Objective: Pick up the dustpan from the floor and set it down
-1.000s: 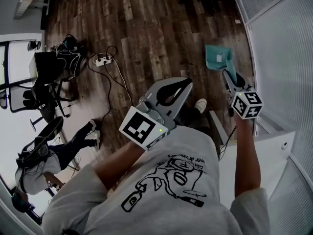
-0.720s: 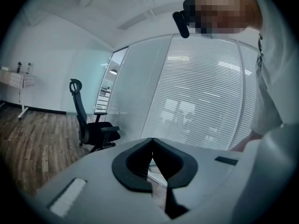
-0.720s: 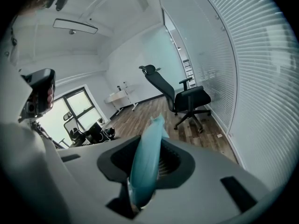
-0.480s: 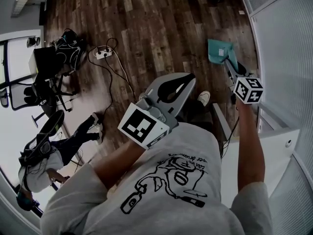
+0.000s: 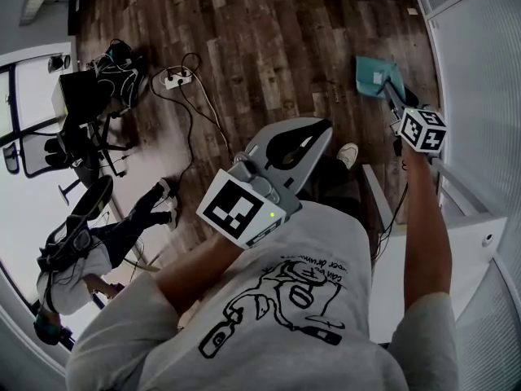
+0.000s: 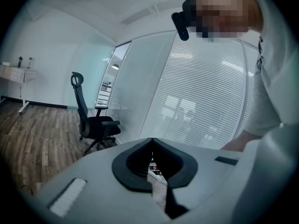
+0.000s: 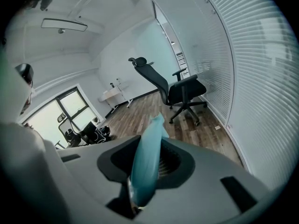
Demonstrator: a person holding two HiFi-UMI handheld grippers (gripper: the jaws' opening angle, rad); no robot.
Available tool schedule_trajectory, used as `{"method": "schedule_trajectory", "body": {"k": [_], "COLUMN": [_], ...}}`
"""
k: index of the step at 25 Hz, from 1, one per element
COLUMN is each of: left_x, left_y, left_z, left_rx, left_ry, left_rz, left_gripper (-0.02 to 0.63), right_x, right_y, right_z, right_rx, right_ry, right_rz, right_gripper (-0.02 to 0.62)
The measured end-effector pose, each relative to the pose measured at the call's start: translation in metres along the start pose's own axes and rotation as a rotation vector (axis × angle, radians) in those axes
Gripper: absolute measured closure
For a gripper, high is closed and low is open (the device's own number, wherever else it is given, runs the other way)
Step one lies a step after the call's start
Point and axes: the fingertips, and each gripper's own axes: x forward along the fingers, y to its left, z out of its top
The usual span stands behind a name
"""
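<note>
The teal dustpan (image 5: pixel 376 76) is in the right tongs (image 5: pixel 396 103), and that is a firm clench. In the right gripper view its blue-green handle (image 7: pixel 145 164) runs straight up between the two jaws, with a pad pressed on each side. From the head view the pan end sticks out beyond the tips of the right tongs, above the wooden floor (image 5: pixel 244 39). Whether its lip touches the boards can't be told from this steep angle. Anything lying in the pan's hollow is too small to make out.

Across from them, the left tongs (image 5: pixel 324 125) are closed tip to tip on nothing. They sit to the left of the right tongs and nearer the person's chest.

A light shoe (image 5: pixel 348 154) peeks out between the two pairs of tongs, mostly hidden under the grey shirt (image 5: pixel 293 300). A wall of white blinds (image 5: pixel 480 72) runs just to the right of the right tongs. A black office chair (image 7: pixel 180 90) stands well ahead of them on the boards.

Well off to the left of the left tongs lies a power strip (image 5: pixel 175 77) with cables trailing from it. Beyond that is a dark heap of gear (image 5: pixel 110 84), too tangled to identify. Farther left still, a seated person (image 5: pixel 81 259) is partly cut off by the picture's edge.
</note>
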Motion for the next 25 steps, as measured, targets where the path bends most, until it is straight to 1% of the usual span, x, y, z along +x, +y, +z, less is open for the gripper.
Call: {"method": "schedule_trajectory", "body": {"k": [7,12,18,22,25], "left_x": [0.004,0.004,0.003,0.006,0.008], "left_y": [0.003,0.006,0.007,0.001,-0.004], "left_z": [-0.004,-0.007,-0.013,-0.012,-0.009], "left_rx": [-0.011,-0.022,-0.023,-0.015,-0.005], "left_ry": [0.011,0.021,0.038,0.035,0.029], "left_rz": [-0.001,0.013,0.016,0.003,-0.007], "left_gripper": [0.604,0.604,0.604,0.604,0.604], "right_x": [0.018,0.024,0.024,0.020,0.011], "right_y": [-0.016,-0.024,-0.027,-0.025,-0.027], "right_z": [-0.007,-0.017,-0.023,-0.036,-0.053], "right_rx": [0.010,0.010,0.037,0.047,0.070], "right_ry": [0.019,0.037,0.006,0.024,0.041], "right_rz": [-0.017,-0.019,-0.022,-0.026,-0.038], "right_gripper": [0.512,0.512,0.512,0.512,0.512]}}
